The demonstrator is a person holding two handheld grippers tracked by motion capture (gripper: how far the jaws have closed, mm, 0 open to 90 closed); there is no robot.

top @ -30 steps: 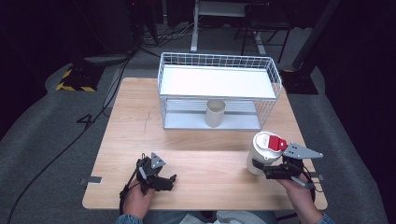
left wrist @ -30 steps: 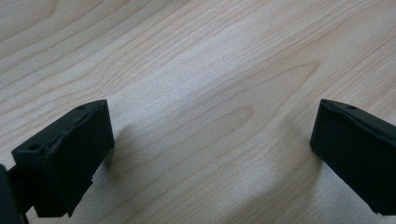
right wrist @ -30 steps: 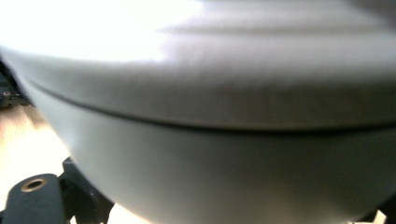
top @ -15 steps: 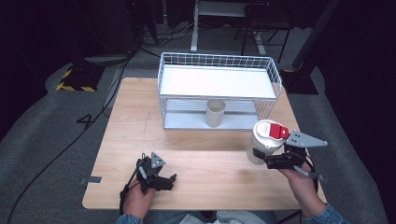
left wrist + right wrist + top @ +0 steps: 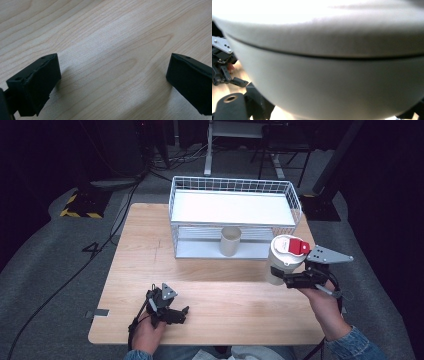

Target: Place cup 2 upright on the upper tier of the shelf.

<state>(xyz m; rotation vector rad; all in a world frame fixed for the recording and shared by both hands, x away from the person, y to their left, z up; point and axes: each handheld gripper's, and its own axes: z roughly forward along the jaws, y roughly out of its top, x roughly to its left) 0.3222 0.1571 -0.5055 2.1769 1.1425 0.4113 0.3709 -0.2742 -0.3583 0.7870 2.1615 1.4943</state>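
A white canister (image 5: 281,264) with a red flap (image 5: 298,245) on its lid hangs clear of the wooden table (image 5: 145,250), at the right. My right gripper (image 5: 291,281) is shut on its lower body from the right side. In the right gripper view the canister's pale wall (image 5: 324,75) sits very close to the camera, with one black finger (image 5: 232,107) at the bottom left. My left gripper (image 5: 176,314) rests on the table near the front edge, and its jaws stand wide apart over bare wood (image 5: 112,62).
A white wire basket rack (image 5: 235,187) stands at the back middle of the table. A beige cup (image 5: 230,241) sits under its shelf. The person's hands come in from the front edge. The left gripper (image 5: 222,67) shows small and far off beside the canister.
My right gripper has lifted the canister off the table and carried it slightly toward the rack. The left gripper has stayed put.
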